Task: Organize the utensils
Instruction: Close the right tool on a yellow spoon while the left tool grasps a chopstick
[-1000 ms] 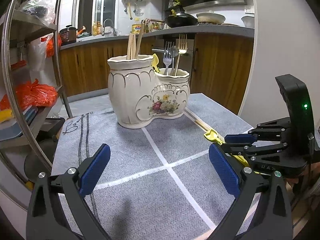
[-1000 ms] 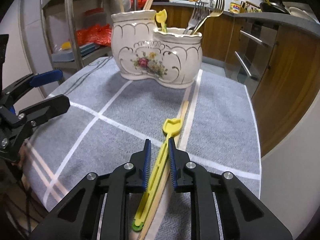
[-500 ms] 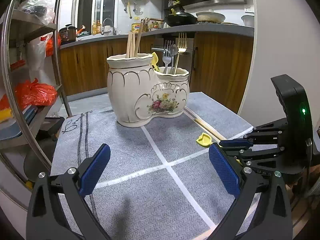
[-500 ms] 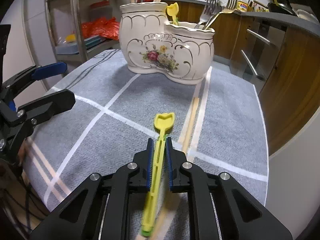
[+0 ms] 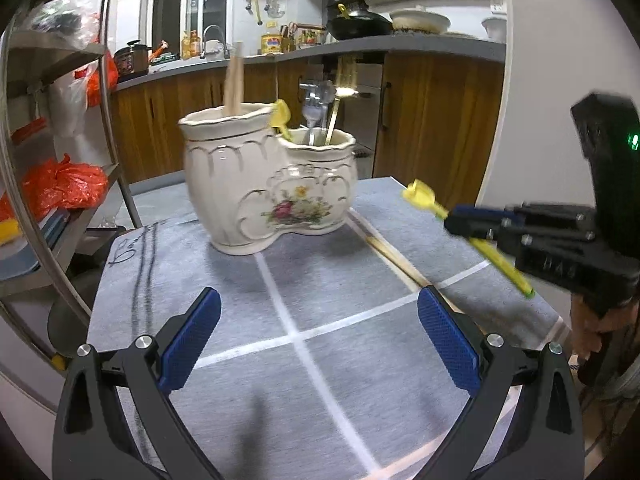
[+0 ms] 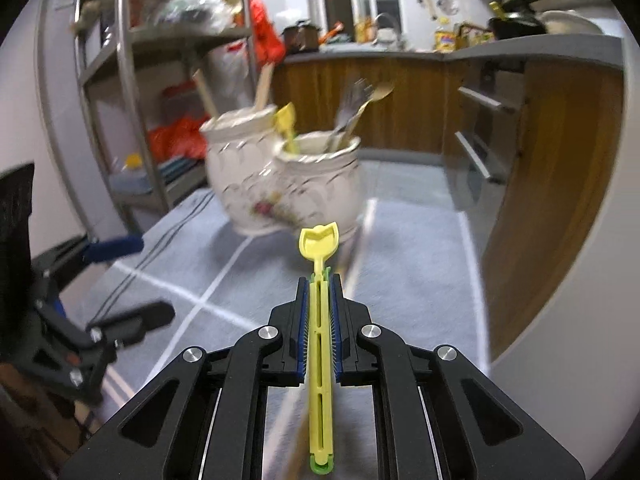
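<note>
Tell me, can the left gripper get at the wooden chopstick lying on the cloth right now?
Probably yes: the left gripper is open and empty, and the wooden chopstick lies uncovered ahead of it.

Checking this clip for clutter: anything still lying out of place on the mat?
Yes: one wooden chopstick lies loose on the grey mat, right of the ceramic holder, while other chopsticks stand in its taller cup. The right claw holds the yellow utensil.

Dim indoor light, heavy motion blur, fisheye bending and dark corners.
</note>
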`<state>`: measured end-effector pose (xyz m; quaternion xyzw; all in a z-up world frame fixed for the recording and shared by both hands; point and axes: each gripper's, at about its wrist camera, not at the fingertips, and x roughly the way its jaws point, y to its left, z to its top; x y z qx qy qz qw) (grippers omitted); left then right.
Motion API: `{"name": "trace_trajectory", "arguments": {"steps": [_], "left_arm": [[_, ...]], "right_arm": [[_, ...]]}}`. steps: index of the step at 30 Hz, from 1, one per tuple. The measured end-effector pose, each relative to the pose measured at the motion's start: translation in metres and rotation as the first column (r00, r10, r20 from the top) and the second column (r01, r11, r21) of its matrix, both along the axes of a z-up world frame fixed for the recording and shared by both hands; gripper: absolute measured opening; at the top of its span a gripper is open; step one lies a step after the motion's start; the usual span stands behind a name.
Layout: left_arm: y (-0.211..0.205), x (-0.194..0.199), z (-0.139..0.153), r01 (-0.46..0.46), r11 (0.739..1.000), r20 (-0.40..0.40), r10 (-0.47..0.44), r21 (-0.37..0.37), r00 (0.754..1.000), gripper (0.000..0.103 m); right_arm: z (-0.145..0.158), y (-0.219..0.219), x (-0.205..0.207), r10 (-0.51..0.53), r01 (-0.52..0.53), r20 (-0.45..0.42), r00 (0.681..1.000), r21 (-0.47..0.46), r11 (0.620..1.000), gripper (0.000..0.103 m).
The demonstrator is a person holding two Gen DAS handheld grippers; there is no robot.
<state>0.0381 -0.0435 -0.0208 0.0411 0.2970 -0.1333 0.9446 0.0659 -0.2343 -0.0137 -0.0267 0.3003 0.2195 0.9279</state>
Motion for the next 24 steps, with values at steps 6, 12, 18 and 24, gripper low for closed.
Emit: {"name": "trace_trajectory", "arguments": {"steps": [6, 12, 18, 24], "left_arm": [[-0.035, 0.012, -0.006, 0.001, 1.0, -0.071, -0.003, -0.017, 0.997, 0.097], [-0.076, 0.021, -0.02, -0.015, 0.999, -0.131, 0.019, 0.033, 0.991, 0.094], [-0.102, 0.033, -0.033, -0.036, 0.996, -0.202, 0.051, 0.078, 0.978, 0.072], [-0.12, 0.043, -0.039, -0.041, 0.989, -0.219, 0.072, 0.14, 0.973, 0.039]], "right_arm": [[0.005, -0.023, 0.007, -0.053, 0.053, 0.036, 0.998, 0.022, 0.998, 0.011], [0.006, -0.046, 0.009, -0.088, 0.085, 0.03, 0.996, 0.072, 0.994, 0.011], [0.004, -0.052, 0.007, -0.077, 0.075, 0.02, 0.997, 0.089, 0.993, 0.011], [0.006, -0.055, 0.004, -0.068, 0.065, 0.024, 0.997, 0.104, 0.992, 0.011]]}}
